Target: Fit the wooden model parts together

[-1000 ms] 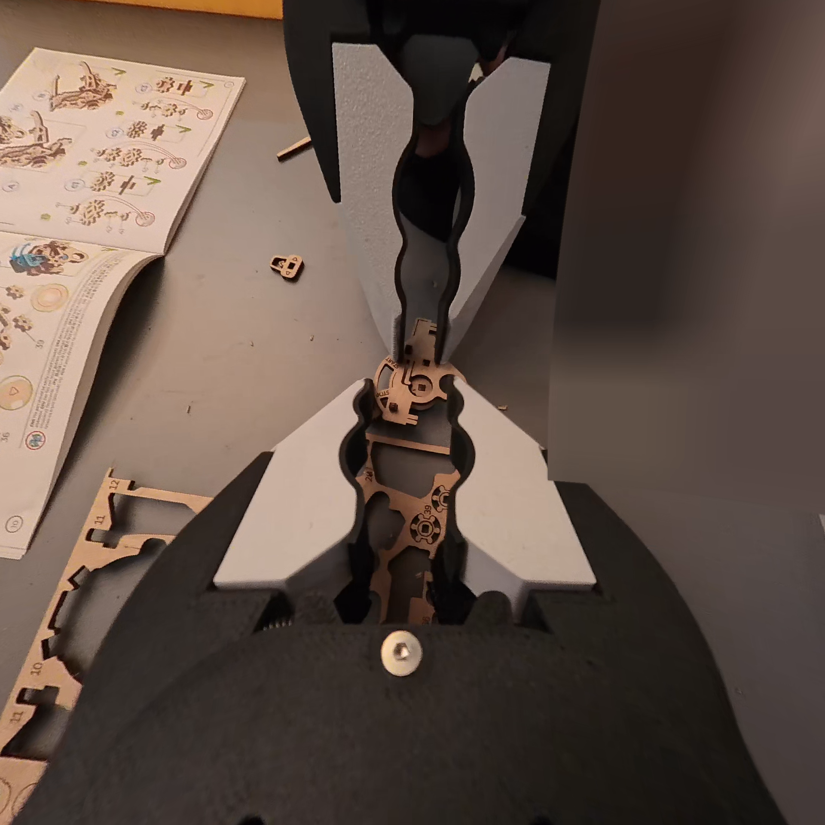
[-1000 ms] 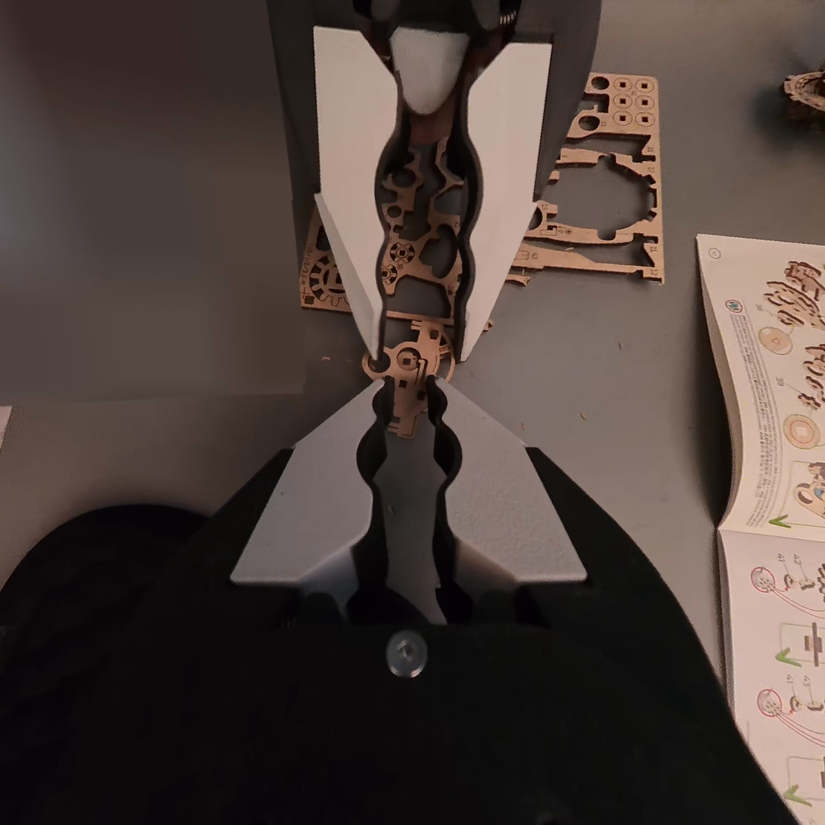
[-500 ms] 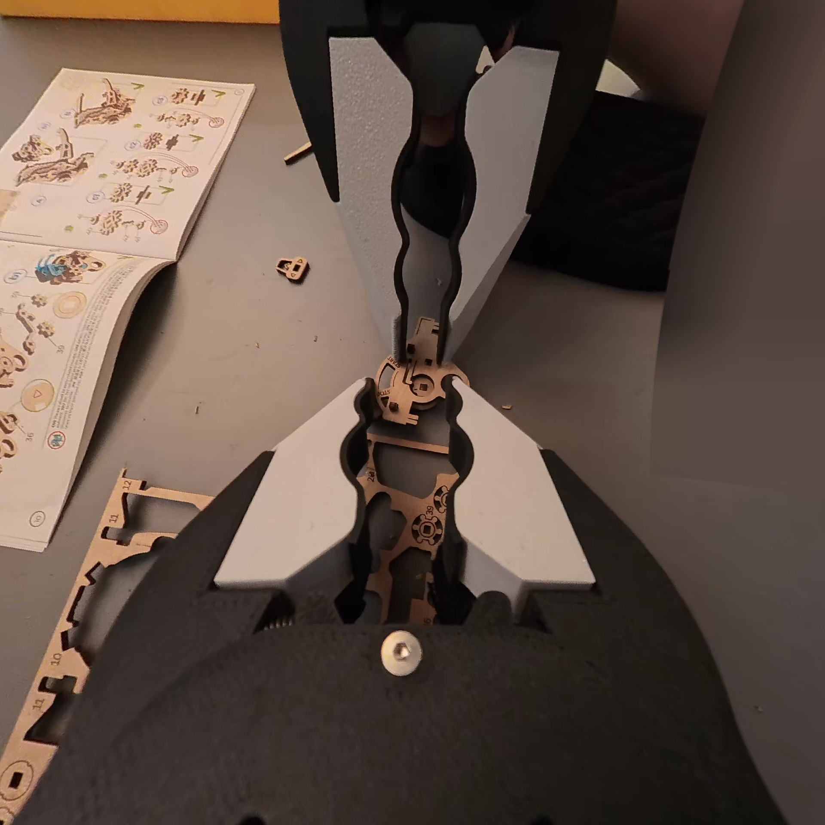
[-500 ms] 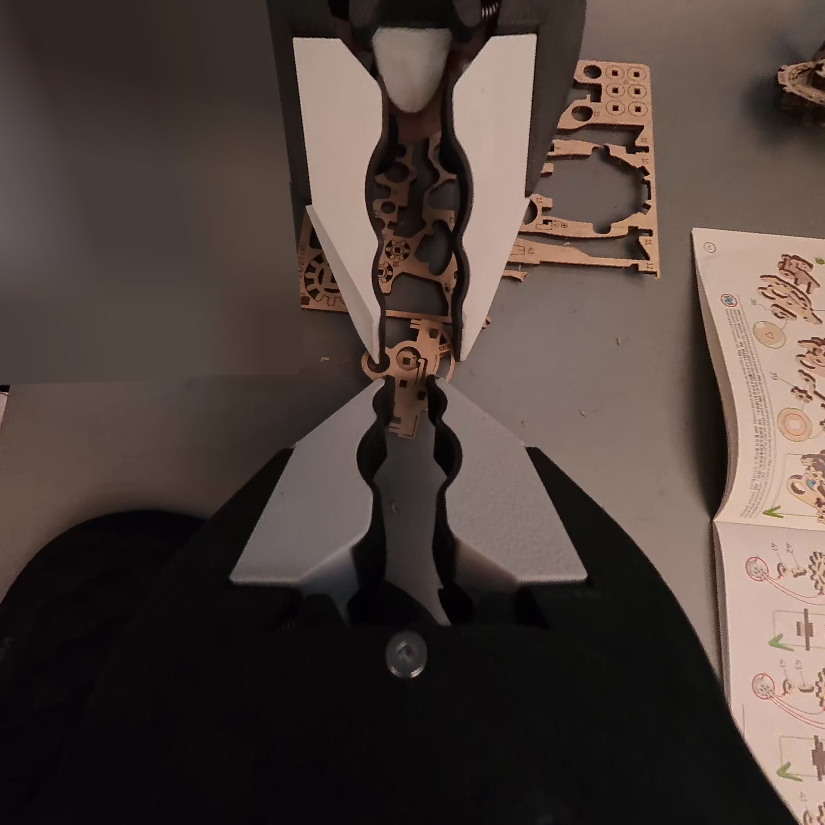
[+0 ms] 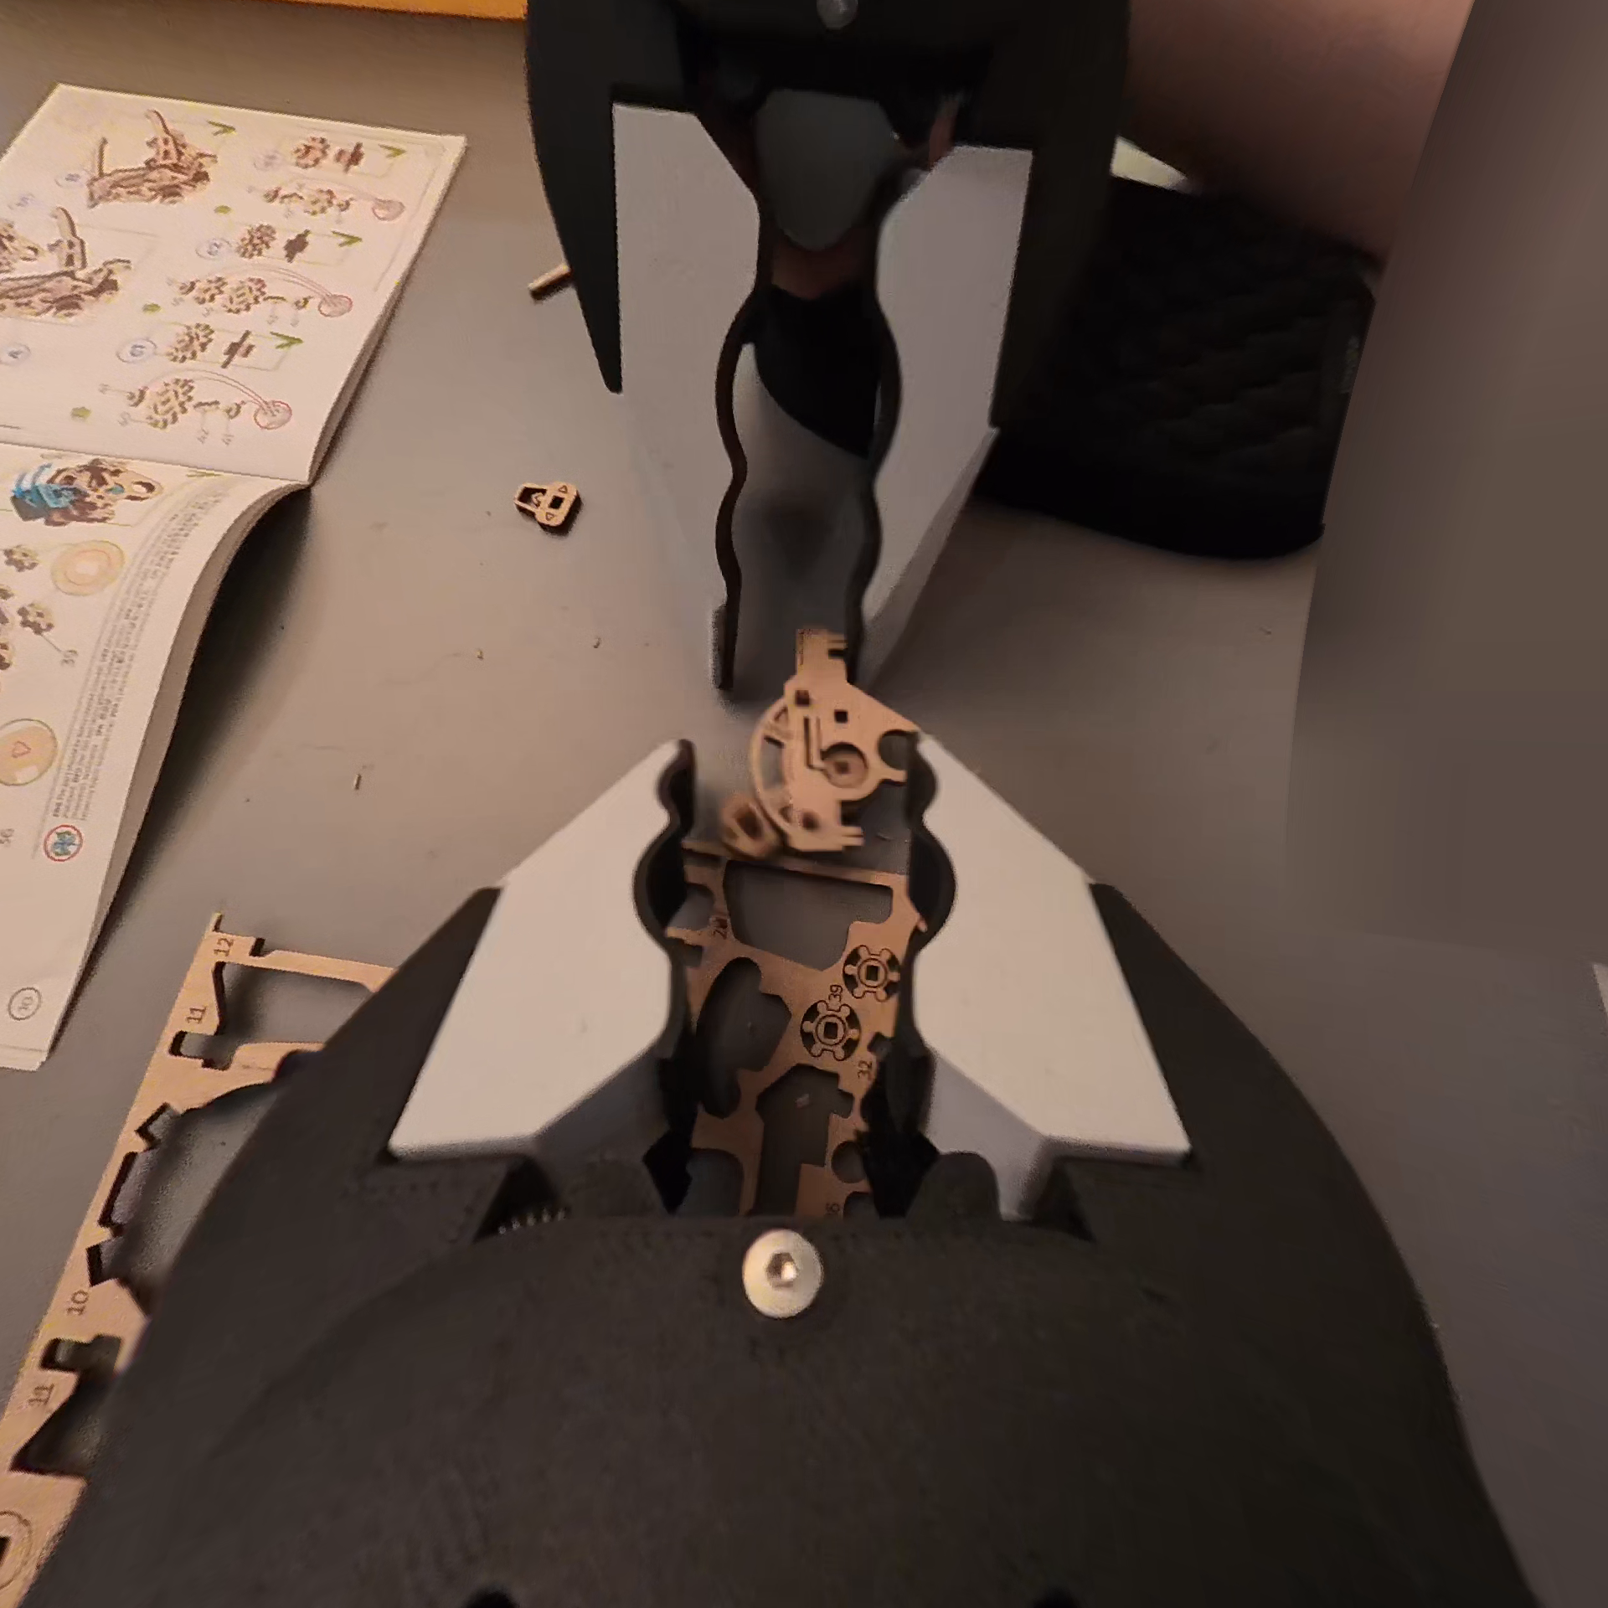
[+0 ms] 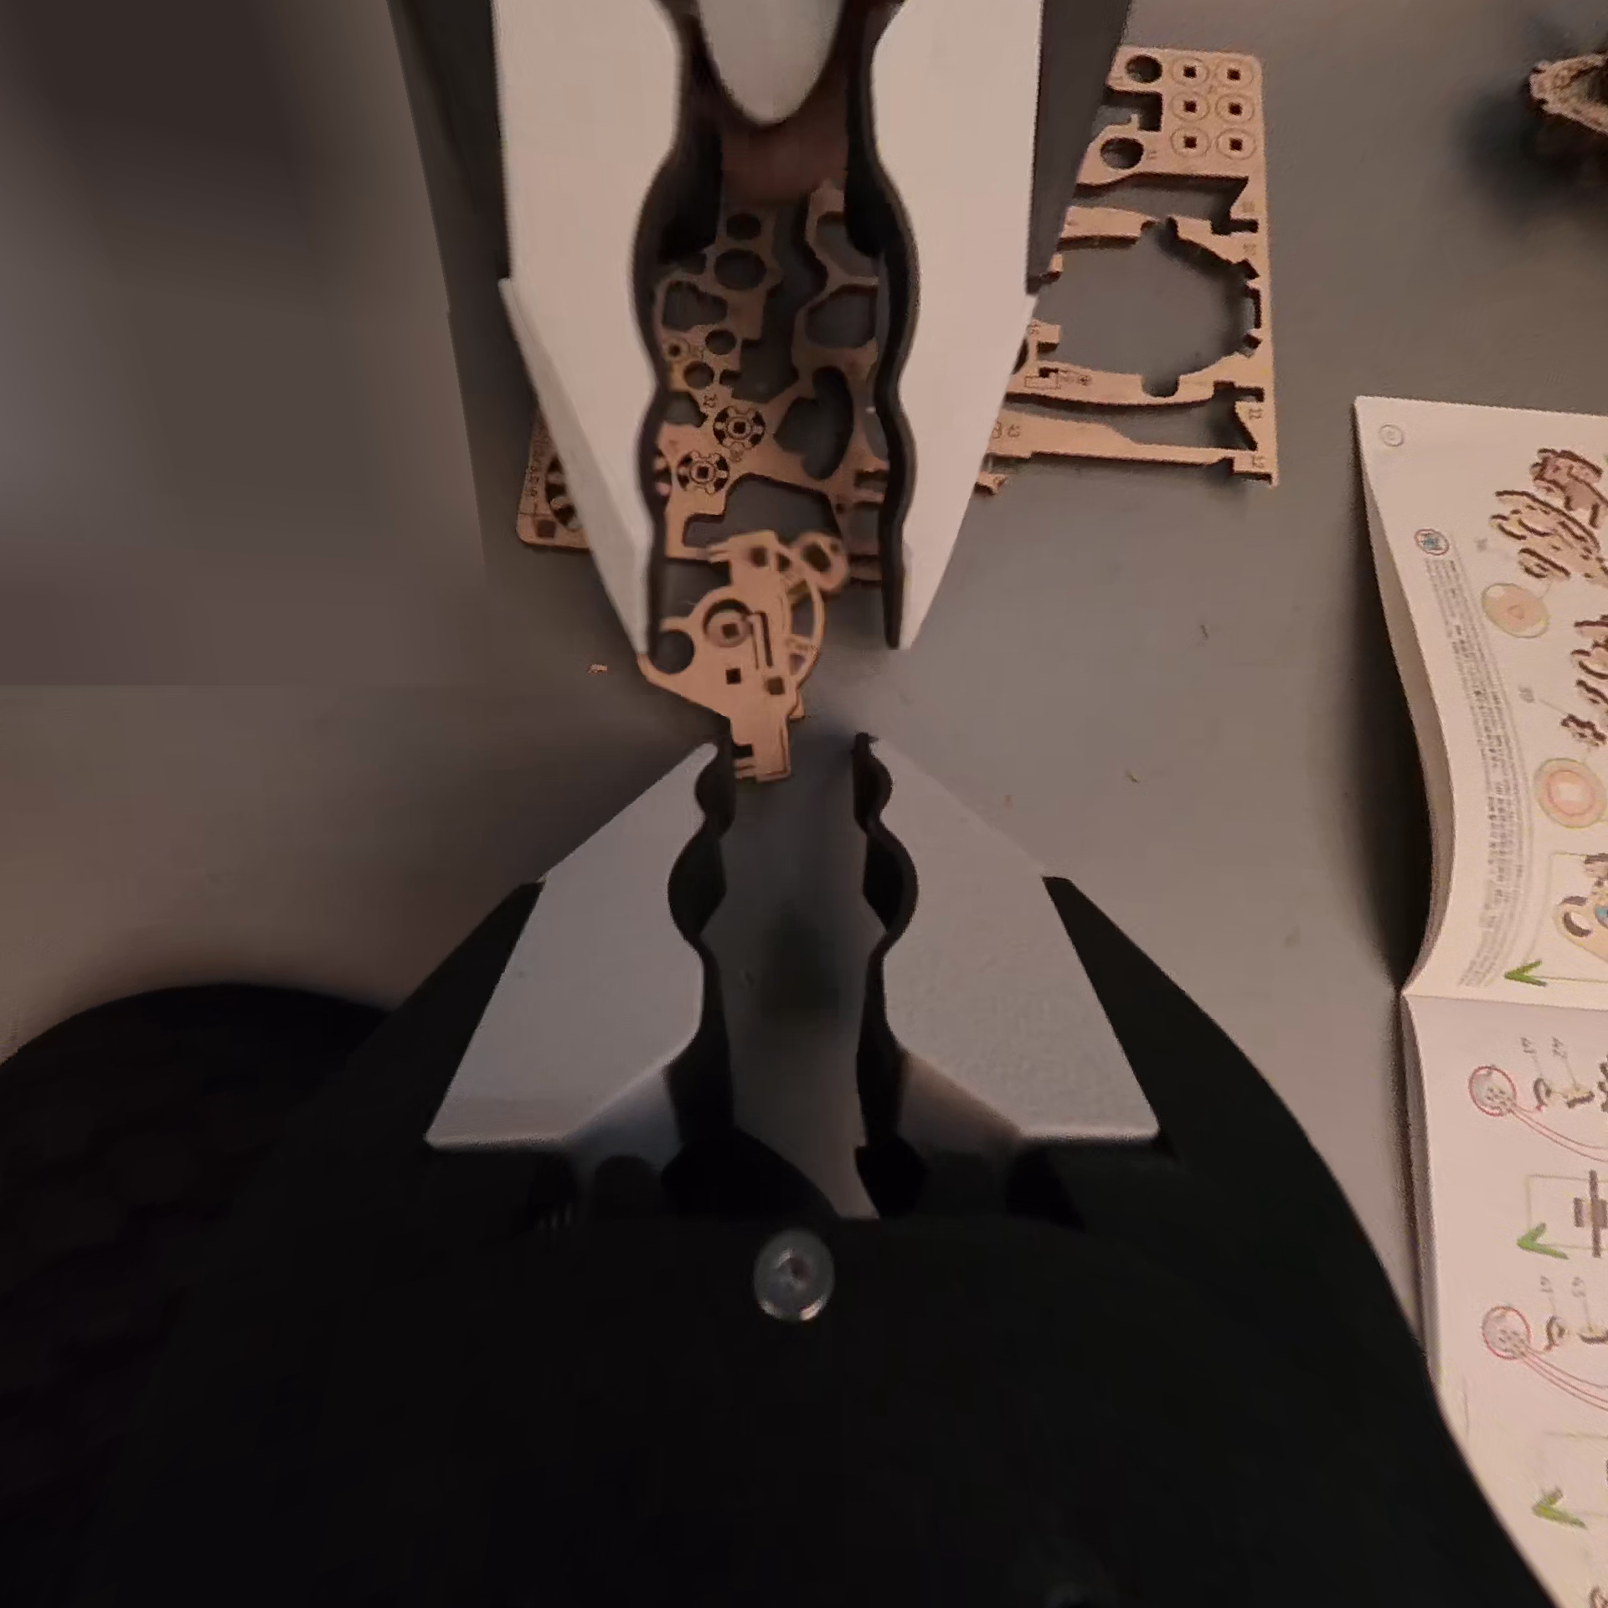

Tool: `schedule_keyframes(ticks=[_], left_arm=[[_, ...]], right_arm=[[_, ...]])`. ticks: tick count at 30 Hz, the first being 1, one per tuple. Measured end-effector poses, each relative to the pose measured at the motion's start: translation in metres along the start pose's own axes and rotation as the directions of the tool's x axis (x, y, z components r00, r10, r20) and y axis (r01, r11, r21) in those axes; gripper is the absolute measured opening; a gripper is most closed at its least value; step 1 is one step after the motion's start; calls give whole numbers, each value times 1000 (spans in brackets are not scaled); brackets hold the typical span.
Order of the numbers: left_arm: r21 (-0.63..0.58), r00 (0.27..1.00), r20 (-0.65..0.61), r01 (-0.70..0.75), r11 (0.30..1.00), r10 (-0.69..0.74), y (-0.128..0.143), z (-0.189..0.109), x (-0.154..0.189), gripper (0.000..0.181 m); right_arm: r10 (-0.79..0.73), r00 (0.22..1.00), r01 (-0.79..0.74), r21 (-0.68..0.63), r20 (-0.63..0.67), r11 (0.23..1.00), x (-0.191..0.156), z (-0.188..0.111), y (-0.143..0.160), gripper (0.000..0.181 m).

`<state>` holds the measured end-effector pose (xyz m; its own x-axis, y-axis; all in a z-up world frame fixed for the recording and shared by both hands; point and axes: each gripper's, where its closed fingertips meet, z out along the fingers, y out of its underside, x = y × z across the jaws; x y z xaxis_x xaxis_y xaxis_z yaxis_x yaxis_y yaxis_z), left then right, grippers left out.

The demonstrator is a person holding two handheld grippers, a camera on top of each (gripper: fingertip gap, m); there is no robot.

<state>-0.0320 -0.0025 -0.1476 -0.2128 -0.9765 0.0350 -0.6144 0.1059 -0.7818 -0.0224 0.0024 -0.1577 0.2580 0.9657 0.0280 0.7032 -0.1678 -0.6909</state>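
The small wooden assembly (image 5: 827, 766), a flat toothed disc with a lever arm, lies loose and tilted between both grippers, over the table and the edge of a punched wooden sheet (image 5: 783, 1001). My left gripper (image 5: 800, 748) is open around it, and its right fingertip touches the disc's edge. My right gripper (image 5: 790, 674) faces it, open, with the lever's tip beside one finger. In the right wrist view the assembly (image 6: 740, 644) lies between my open right gripper (image 6: 787, 747) and the open left gripper (image 6: 770, 642). Neither gripper holds anything.
An open instruction booklet (image 5: 174, 348) lies to the left, also in the right wrist view (image 6: 1523, 783). A second part sheet (image 5: 217, 1001) lies beside it. A small loose wooden piece (image 5: 548, 505) and a stick (image 5: 546, 280) lie on the grey table. A black padded object (image 5: 1175, 391) sits behind. The grippers are tip to tip, or close to it. It is some 7 centimeters from my right tips to the small loose wooden piece (image 5: 548, 505).
Both grippers have opened and let go of the assembly. It has dropped from upright between the fingertips to lying tilted on the table and sheet.
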Motion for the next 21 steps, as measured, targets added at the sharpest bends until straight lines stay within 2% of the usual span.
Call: schedule_keyframes(ticks=[2,4,5,7,9,11,12,14,17,20,21], left_arm=[[-46,999,5,-39,998,39,6,4,2,56],[-70,997,19,-70,995,72,9,6,2,55],[-68,997,22,-76,995,77,9,5,2,49],[-61,998,7,-56,997,56,9,4,1,40],[-56,1000,-16,-17,998,17,9,2,1,39],[-51,999,-29,21,999,-22,9,0,-1,33],[-48,999,-24,37,998,-38,9,-1,-4,37],[-39,1000,-5,29,999,-29,8,-4,-8,39],[-61,999,47,-22,998,25,10,-6,-14,47],[-73,995,68,-68,995,73,11,-2,-14,41],[-74,994,69,-78,994,83,10,-2,-13,31]], right_arm=[[16,1000,-16,-2,16,1000,-1,0,1,10],[32,999,-32,4,12,999,1,-1,0,10],[43,999,-43,7,12,999,2,-2,0,10],[61,998,-61,8,5,998,4,-3,0,10],[76,997,-76,6,3,997,5,-3,1,10],[99,995,-99,11,19,995,4,-5,0,5],[123,992,-123,15,21,992,5,-6,0,0],[169,984,-171,45,54,984,5,-10,-4,0],[175,985,-175,25,11,984,13,-11,2,6],[158,987,-158,8,-3,987,13,-8,5,11],[158,987,-158,2,-6,987,13,-7,6,13]])
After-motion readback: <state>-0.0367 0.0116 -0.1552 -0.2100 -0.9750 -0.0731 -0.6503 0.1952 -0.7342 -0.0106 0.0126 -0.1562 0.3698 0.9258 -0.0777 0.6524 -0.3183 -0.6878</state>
